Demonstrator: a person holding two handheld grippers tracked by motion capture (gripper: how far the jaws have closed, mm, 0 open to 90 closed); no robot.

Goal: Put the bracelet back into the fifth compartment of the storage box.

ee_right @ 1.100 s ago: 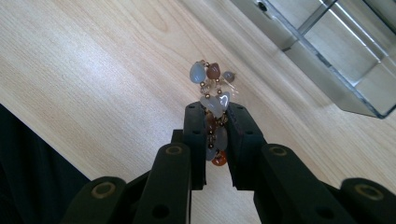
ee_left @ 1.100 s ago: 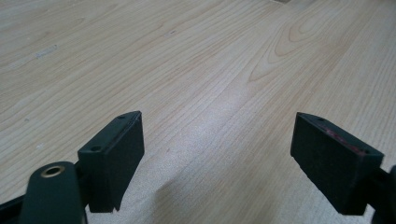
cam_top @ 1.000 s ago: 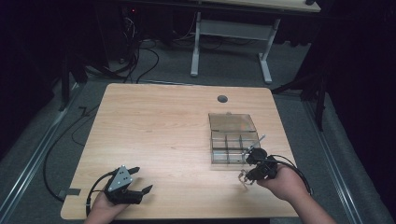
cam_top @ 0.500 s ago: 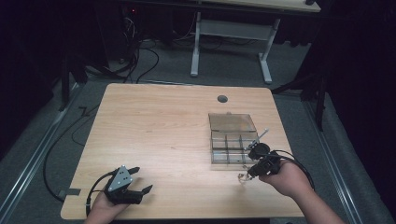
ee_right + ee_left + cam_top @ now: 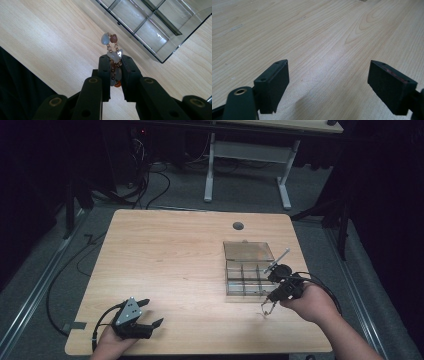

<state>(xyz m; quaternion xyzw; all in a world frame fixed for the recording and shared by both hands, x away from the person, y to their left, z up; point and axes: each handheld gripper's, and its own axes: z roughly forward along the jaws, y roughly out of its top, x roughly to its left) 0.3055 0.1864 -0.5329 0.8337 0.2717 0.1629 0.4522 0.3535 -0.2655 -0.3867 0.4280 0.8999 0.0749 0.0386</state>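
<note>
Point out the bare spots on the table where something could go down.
Bare: the wide stretch of table between the left gripper and the clear box, and the far strip by the hole. Crowded: the near right corner, where the right gripper holds a bead bracelet.

Lower part of the string of grey, white and amber stone beads (image 5: 113,53) is hidden betw. the right gripper (image 5: 115,75) jaws. From above, beads too small to tell apart. Clear plastic compartment box (image 5: 160,30) cut off by top edge in right gripper view.
</note>
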